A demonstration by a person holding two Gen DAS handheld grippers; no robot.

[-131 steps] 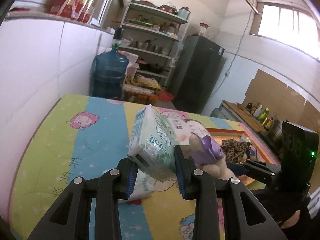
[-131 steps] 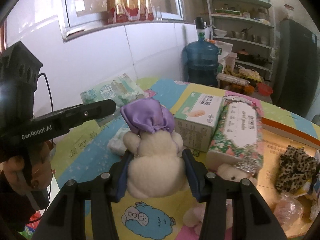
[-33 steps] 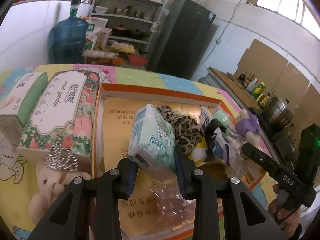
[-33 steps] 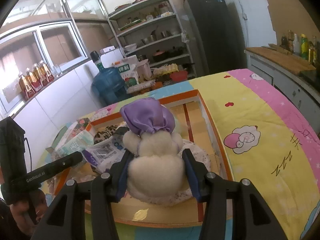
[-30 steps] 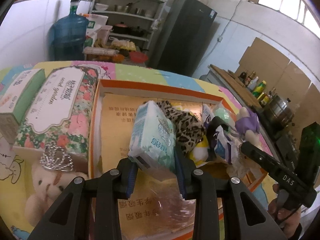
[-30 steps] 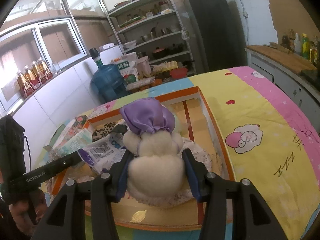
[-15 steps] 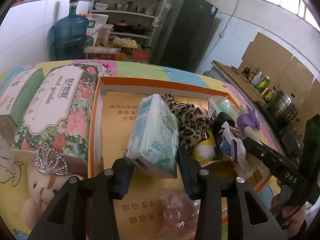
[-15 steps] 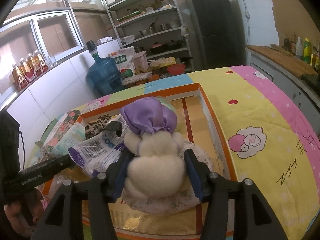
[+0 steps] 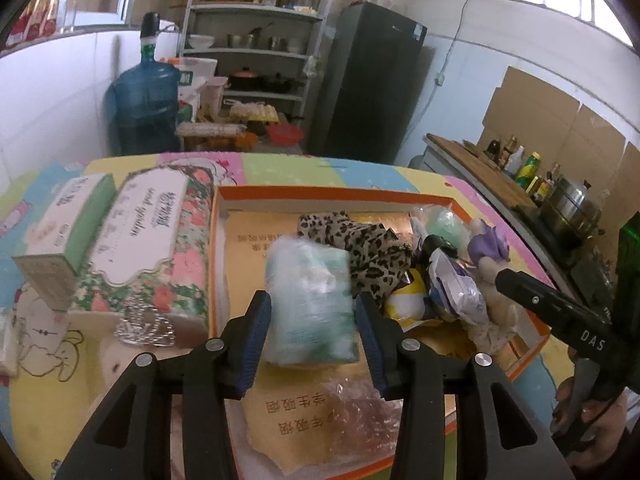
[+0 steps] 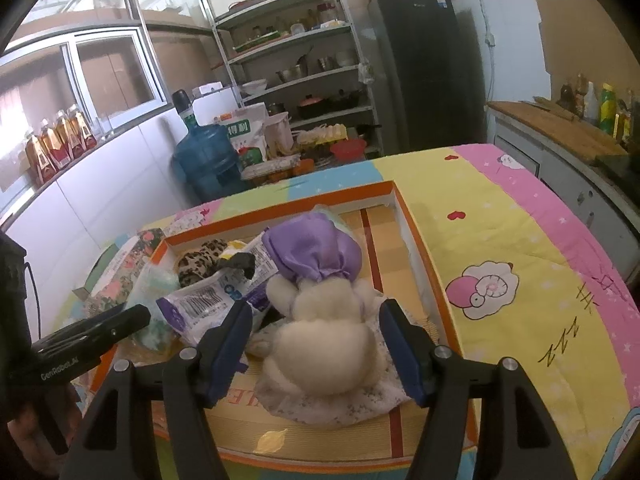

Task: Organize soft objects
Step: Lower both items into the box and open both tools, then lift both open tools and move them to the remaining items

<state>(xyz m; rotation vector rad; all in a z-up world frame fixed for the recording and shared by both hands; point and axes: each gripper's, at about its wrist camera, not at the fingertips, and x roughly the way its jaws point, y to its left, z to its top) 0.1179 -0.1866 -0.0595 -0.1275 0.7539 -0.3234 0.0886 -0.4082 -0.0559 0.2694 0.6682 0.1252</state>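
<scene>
An orange-rimmed box (image 9: 328,193) lies on the cartoon-print tabletop and holds soft things. My left gripper (image 9: 312,322) is open; a pale green tissue pack (image 9: 308,300), blurred, lies between its jaws in the box, free of the pads. My right gripper (image 10: 316,344) is open around a white plush toy with a purple hat (image 10: 320,300), which rests in the box (image 10: 416,240) with gaps on both sides. The toy also shows in the left wrist view (image 9: 488,256). A leopard-print cloth (image 9: 356,236) and a purple-white plastic packet (image 10: 216,296) lie in the box.
Left of the box lie a floral tissue box (image 9: 148,232), a green tissue box (image 9: 68,224), a small silver crown (image 9: 144,326) and a plush bear (image 9: 108,360). A crinkled clear bag (image 9: 360,412) lies in the box front. Shelves, a water jug (image 9: 144,104) and a fridge stand behind.
Both grippers have opened. The tissue pack has dropped from the left jaws into the box. The plush toy has settled lower in the box, free of the right pads.
</scene>
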